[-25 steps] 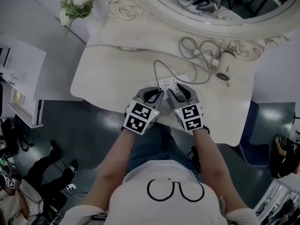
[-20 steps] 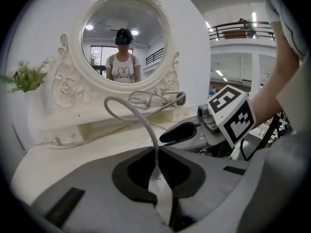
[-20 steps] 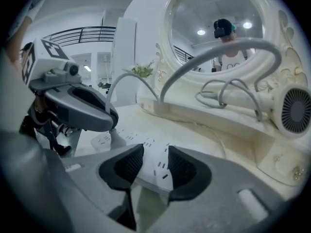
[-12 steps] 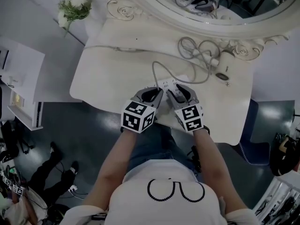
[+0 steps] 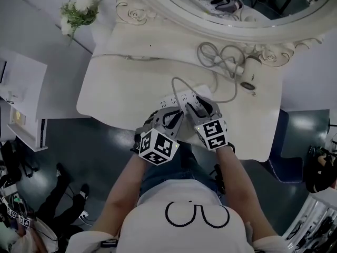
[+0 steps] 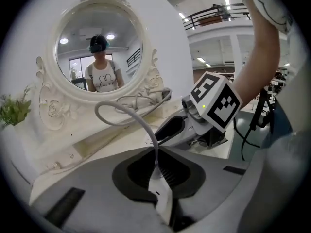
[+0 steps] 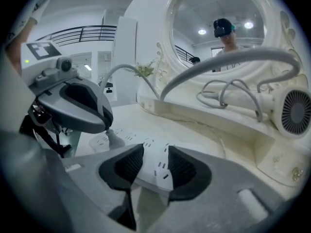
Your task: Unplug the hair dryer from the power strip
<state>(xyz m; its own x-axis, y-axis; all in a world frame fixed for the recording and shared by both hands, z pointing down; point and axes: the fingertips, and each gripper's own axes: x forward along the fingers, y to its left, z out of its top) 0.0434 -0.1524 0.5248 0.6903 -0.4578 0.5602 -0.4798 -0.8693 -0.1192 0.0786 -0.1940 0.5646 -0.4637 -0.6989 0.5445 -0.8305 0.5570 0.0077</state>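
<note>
A white power strip lies on the vanity table, near its front edge. My left gripper is shut on the hair dryer's white plug, whose grey cord arcs up and away. In the right gripper view the plug stands at the strip's sockets; I cannot tell whether its prongs are out. My right gripper is shut on the near end of the power strip, one pad on each side. The white hair dryer lies at the back right, below the mirror.
An ornate oval mirror stands at the table's back edge, with coiled cord loops in front of it. A flower bunch sits at the back left. A white shelf unit stands on the dark floor at left.
My left gripper has rolled about its own axis while keeping hold of the plug, and its marker cube swung down and left. The right gripper has held still on the strip.
</note>
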